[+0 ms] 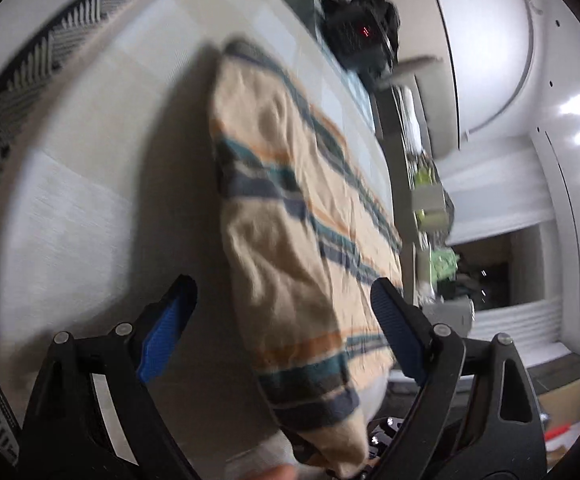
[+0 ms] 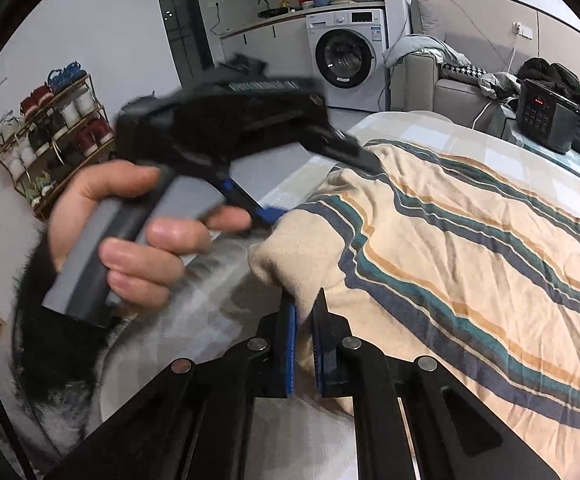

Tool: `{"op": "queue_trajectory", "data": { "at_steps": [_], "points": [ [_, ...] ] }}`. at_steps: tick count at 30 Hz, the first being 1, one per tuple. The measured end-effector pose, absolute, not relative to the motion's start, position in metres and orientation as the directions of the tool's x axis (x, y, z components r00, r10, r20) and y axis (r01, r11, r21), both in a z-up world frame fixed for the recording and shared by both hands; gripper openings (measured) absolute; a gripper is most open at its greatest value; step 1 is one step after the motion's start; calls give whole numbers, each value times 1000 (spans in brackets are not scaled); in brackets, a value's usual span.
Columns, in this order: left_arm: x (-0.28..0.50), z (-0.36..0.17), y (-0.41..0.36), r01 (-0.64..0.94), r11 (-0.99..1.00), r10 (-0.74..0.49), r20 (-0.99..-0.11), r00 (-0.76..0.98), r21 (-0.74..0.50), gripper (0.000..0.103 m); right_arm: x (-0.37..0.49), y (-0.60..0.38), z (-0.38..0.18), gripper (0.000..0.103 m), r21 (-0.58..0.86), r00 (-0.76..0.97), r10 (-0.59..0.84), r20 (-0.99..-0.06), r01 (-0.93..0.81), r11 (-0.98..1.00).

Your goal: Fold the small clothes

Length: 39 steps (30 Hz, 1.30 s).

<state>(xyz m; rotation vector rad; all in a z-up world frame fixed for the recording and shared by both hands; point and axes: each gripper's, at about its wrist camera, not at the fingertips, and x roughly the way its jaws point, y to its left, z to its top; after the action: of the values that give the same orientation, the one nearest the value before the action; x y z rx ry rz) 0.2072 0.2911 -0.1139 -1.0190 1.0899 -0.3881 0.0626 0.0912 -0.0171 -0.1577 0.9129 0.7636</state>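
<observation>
A cream garment (image 2: 469,264) with teal, navy and orange stripes lies on a pale checked tabletop (image 2: 210,308). My right gripper (image 2: 305,304) is shut on a fold of the garment's near edge, which rises between its blue pads. In the right wrist view a hand (image 2: 130,232) holds my left gripper (image 2: 313,184), open, with its jaws on either side of the garment's left corner. In the blurred left wrist view the garment (image 1: 290,200) runs away from my left gripper (image 1: 284,284), with its near end lying between the wide-apart blue pads, which do not press on it.
A black device with a red display (image 2: 545,120) stands at the table's far end, also seen in the left wrist view (image 1: 363,32). Beyond it are a grey sofa (image 2: 429,80) with clothes, a washing machine (image 2: 345,56) and a shoe rack (image 2: 50,132).
</observation>
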Motion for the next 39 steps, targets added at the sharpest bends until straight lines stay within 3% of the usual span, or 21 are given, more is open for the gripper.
{"op": "queue_trajectory", "data": {
  "at_steps": [13,15,16,17,18,19,25,39],
  "points": [
    [312,-115,286,-209,534,-677,-563,475,-819,78,53,75,-19,7,199,334,572,-749,-710,675],
    [324,-112,284,-210,576,-647,-597,475,-790,64,57,71,-19,7,204,332,577,-747,-711,673],
    [326,-113,282,-215,598,-625,-617,477,-772,47,58,68,-20,7,212,329,581,-744,-708,673],
    [330,-115,279,-218,614,-614,-632,473,-759,23,59,66,-21,7,223,326,584,-744,-702,676],
    [333,-116,277,-219,622,-607,-639,472,-752,10,59,64,-21,7,231,324,585,-743,-698,678],
    [336,-117,276,-222,634,-589,-649,481,-740,7,62,63,-22,7,236,323,587,-742,-694,680],
    [326,-96,276,-199,649,-556,-636,535,-734,6,68,49,-30,7,312,318,628,-710,-658,685],
    [314,23,209,-58,723,-529,-605,594,-689,6,60,-39,14,7,441,480,722,-499,-576,688]
  ]
}}
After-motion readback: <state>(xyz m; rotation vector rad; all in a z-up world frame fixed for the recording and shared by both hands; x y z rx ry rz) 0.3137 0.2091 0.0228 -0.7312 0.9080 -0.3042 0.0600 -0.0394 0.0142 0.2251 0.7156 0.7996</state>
